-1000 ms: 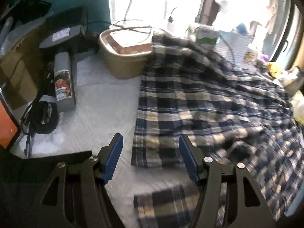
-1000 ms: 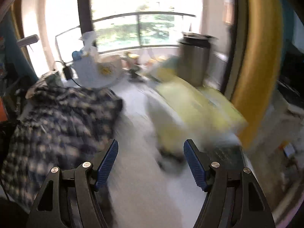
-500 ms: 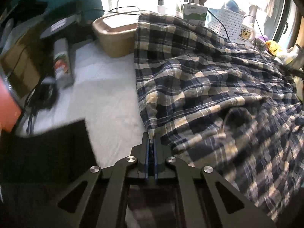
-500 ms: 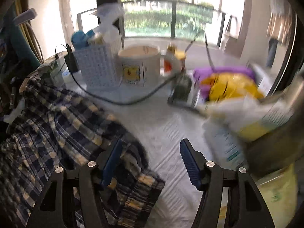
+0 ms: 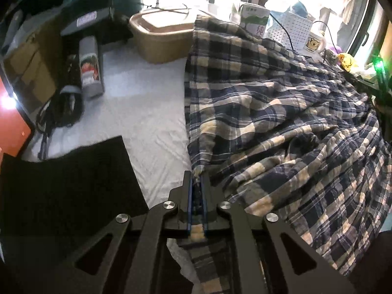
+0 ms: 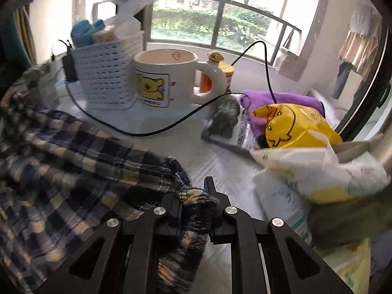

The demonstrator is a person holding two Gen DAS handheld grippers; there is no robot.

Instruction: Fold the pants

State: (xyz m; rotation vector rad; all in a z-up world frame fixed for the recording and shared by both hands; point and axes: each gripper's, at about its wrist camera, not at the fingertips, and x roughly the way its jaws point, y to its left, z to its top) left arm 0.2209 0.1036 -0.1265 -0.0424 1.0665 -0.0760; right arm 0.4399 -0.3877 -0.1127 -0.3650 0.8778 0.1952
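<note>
The navy and cream plaid pants (image 5: 281, 112) lie spread and rumpled over the white table cover (image 5: 147, 112). My left gripper (image 5: 196, 183) is shut on the pants' near left hem corner, with plaid cloth pinched between the blue pads and hanging below. In the right wrist view the pants (image 6: 73, 161) fill the left side. My right gripper (image 6: 196, 193) is shut on the gathered edge of the pants, which bunches over the fingers.
A tan tub (image 5: 161, 39), a grey can (image 5: 89, 68), black cables (image 5: 58, 107) and a black mat (image 5: 66, 183) sit left. A white basket (image 6: 105, 73), bear mug (image 6: 166, 78), black cable (image 6: 171, 125), yellow duck bag (image 6: 291, 125) and white packets (image 6: 318, 171) crowd the right.
Both grippers were open a second ago. The left one closed on the hem corner first. The right one swung over to the pants' edge and has now closed on it.
</note>
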